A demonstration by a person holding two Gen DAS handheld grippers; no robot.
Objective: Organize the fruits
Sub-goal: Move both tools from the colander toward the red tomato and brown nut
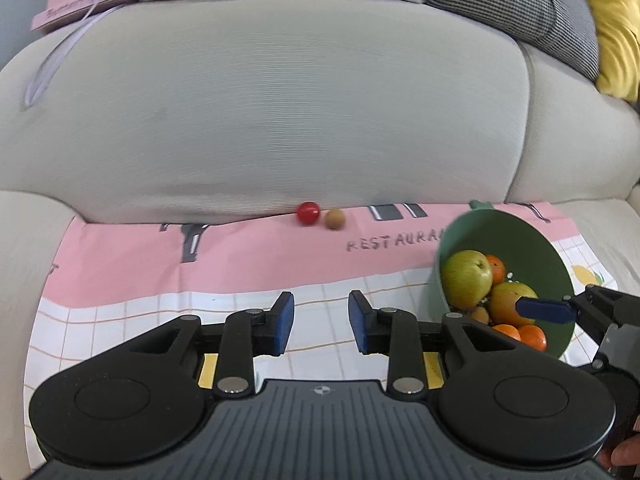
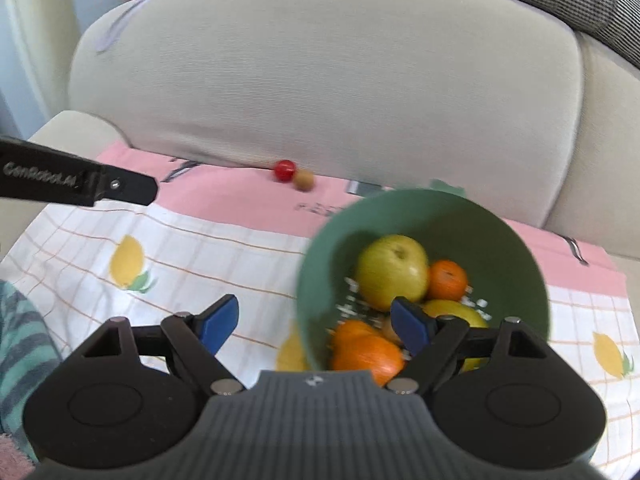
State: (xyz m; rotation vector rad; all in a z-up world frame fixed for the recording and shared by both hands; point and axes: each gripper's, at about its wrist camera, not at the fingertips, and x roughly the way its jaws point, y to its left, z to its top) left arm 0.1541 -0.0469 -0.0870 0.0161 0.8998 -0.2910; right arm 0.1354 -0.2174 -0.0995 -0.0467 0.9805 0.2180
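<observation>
Fruits sat piled in a green colander bowl (image 2: 504, 240) on a printed cloth (image 1: 240, 256) spread over a sofa seat. A green apple (image 2: 392, 272) lay on top with its stem dimple turned up toward the camera. Beside and below it lay oranges (image 2: 447, 280) and a yellow-green fruit (image 2: 456, 312). The round bowl had no long axis. Its mouth faced up and toward the cameras, and whether it stood level or tipped could not be told.

A small red fruit (image 1: 308, 213) and a small brown one (image 1: 334, 219) lay apart from the bowl. They rested just beside each other at the cloth's far edge, against the sofa back cushion (image 1: 280, 100).

The left tool (image 1: 321, 326) was spread, with nothing between its blue pads, over bare cloth to the left of the bowl. The right tool (image 2: 316, 320) was spread wide. One pad was outside the bowl and the other inside over the fruit, so the near wall stood between them without being pinched.

Only the left view showed a pink box (image 1: 76, 8), a checked cushion (image 1: 512, 0) and a yellow cushion (image 1: 612, 28) on top of the sofa back. Only the right view showed lemon prints on the cloth and striped teal fabric (image 2: 20, 340) at the left edge.

Bare cloth lay between the bowl and the two loose fruits.
</observation>
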